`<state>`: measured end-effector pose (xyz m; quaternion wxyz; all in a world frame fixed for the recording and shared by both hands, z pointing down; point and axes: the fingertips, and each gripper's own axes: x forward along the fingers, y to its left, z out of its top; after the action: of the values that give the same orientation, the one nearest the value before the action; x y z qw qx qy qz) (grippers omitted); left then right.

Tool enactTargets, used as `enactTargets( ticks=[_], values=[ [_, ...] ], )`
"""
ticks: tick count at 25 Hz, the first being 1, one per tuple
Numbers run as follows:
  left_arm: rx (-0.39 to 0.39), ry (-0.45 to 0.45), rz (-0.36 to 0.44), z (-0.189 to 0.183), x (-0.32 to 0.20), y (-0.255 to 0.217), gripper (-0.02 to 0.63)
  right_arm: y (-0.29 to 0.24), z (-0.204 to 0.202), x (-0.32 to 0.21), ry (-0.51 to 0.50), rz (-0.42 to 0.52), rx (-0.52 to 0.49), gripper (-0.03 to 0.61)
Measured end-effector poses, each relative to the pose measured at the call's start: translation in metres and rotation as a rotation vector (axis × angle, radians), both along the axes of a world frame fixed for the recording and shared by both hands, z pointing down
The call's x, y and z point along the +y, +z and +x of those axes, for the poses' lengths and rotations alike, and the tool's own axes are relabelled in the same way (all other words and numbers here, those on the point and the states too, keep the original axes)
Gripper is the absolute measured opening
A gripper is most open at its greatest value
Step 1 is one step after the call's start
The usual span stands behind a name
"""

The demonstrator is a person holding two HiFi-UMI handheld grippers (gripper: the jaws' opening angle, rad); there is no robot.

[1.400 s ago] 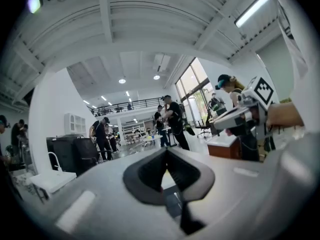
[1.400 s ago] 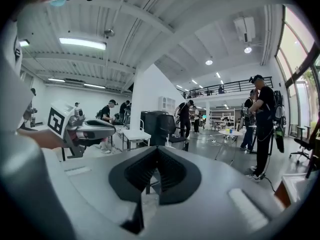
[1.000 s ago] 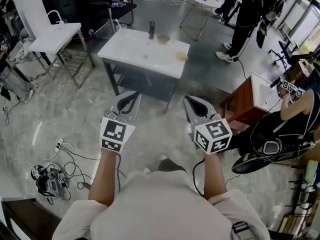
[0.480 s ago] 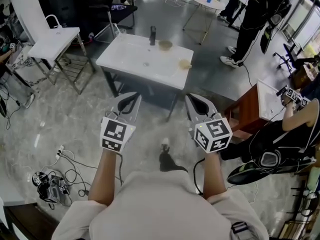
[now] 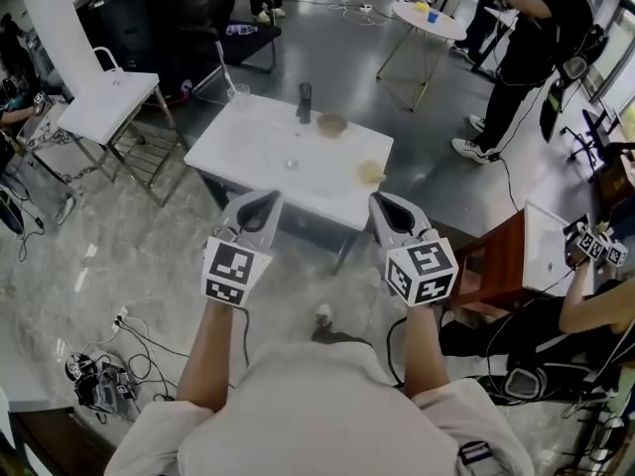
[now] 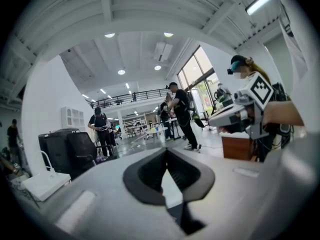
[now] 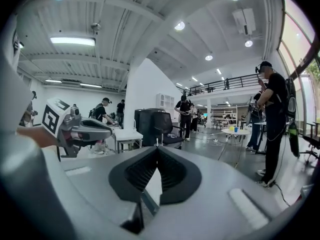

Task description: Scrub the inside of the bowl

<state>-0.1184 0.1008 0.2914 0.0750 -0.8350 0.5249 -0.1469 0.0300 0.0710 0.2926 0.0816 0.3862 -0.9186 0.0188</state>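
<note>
I hold left gripper point(image 5: 260, 202) and right gripper point(image 5: 389, 203) side by side, jaws together, empty. Bowl point(image 5: 332, 124) sits on white table point(image 5: 260, 149) ahead.

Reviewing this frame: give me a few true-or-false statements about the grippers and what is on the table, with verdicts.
1. The left gripper and the right gripper are both shut and empty. True.
2. The right gripper holds a scrubbing pad. False: the yellowish pad lies on the white table.
3. The bowl stands on the white table. True.
4. The left gripper touches the bowl. False: it is held in the air, clear of the bowl.
</note>
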Motion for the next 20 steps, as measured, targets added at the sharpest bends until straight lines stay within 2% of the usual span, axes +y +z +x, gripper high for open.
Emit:
enactTargets(
  ticks=[7, 20],
  values=[
    [-0.010, -0.017, -0.019, 0.009, -0.079, -0.002, 0.003, 0.004, 0.017, -0.085, 0.039, -0.027, 0.042, 0.006],
    [-0.059, -0.009, -0.059, 0.040, -0.181, 0.017, 0.003, 0.030, 0.044, -0.174, 0.022, -0.078, 0.055, 0.006]
  ],
)
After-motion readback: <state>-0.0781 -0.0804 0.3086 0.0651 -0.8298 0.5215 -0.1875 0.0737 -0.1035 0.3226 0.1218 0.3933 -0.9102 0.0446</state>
